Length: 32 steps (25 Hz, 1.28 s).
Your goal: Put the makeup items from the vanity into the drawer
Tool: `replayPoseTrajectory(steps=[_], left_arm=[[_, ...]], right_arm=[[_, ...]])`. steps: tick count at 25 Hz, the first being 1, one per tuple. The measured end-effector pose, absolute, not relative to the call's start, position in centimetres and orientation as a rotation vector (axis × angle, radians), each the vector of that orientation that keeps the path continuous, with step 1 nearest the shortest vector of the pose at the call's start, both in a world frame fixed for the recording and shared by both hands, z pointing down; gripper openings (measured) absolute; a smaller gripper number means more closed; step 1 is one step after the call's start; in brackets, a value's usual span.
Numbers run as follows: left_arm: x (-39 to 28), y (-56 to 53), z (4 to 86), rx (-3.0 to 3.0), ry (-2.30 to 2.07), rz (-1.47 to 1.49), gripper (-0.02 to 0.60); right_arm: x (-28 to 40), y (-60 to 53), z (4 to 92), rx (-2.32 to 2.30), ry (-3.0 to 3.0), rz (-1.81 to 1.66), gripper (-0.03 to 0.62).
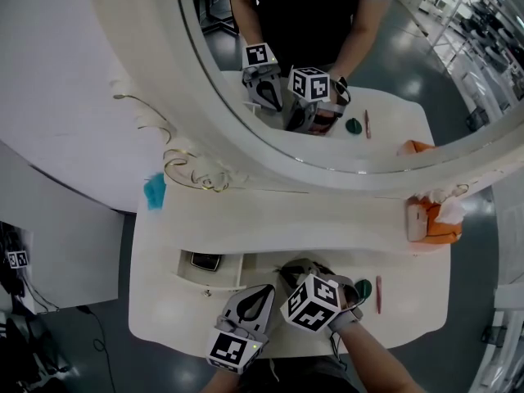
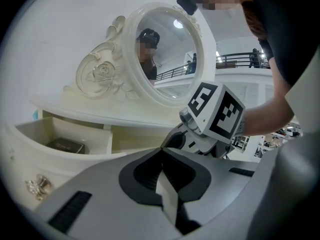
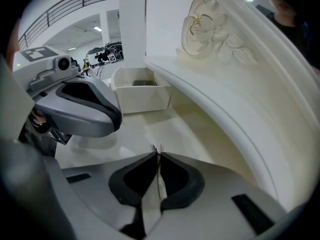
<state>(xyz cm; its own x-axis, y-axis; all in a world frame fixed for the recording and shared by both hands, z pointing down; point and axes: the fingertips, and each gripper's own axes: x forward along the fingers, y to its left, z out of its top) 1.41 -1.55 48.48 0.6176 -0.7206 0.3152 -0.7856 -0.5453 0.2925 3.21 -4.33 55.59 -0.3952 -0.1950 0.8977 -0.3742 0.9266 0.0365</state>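
The vanity's white drawer (image 1: 184,275) stands pulled out. Its left compartment holds a black compact (image 1: 205,261), which also lies in the divided box in the left gripper view (image 2: 65,145) and the right gripper view (image 3: 145,83). My right gripper (image 1: 300,272) points steeply down into the drawer's wider right compartment, jaws shut with nothing between them (image 3: 158,151). My left gripper (image 1: 264,291) hangs just left of it at the drawer's front, also shut and empty (image 2: 161,153). A dark green round item (image 1: 363,288) and a pink pencil (image 1: 378,293) lie on the vanity top to the right.
A large oval mirror (image 1: 327,72) with a carved white frame rises behind the tabletop. An orange tissue box (image 1: 434,222) sits at the right end and a small blue thing (image 1: 154,191) at the left end. A crystal knob (image 2: 37,185) is on the drawer front.
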Motion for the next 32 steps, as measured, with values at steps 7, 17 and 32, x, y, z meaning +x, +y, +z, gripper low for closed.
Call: replayPoseTrajectory(steps=[7, 17, 32], left_arm=[[1.3, -1.0, 48.4, 2.453, -1.186, 0.232, 0.014], [1.0, -0.4, 47.2, 2.479, -1.185, 0.214, 0.014], [-2.8, 0.5, 45.9, 2.465, -1.284, 0.192, 0.013]], right_arm=[[3.0, -4.4, 53.4, 0.459, -2.036, 0.215, 0.038], [1.6, -3.4, 49.6, 0.492, -2.115, 0.203, 0.038], [-3.7, -1.8, 46.4, 0.417, -2.196, 0.133, 0.038]])
